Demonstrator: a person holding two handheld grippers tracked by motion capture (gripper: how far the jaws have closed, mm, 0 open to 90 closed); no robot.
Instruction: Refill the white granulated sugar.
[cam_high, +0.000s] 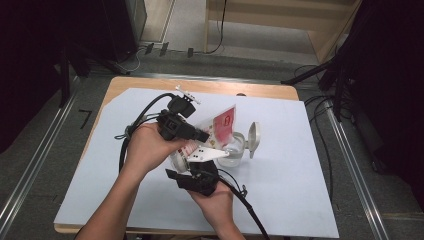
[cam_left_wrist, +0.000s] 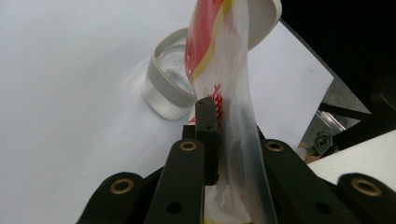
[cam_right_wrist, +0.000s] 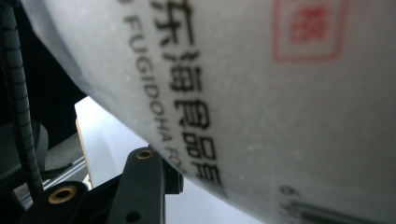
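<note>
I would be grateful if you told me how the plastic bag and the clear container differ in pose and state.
The plastic bag is lifted off the table, tilted above the clear container, which stands upright on the white sheet. The bag is soft, printed red and white, and clamped in the left gripper; the container is rigid, with a grey rim, and its hinged lid is open. Both are partly see-through.

Red-and-white bag (cam_high: 220, 127); clear jar (cam_high: 234, 150); black tongs (cam_high: 202, 135).
</note>
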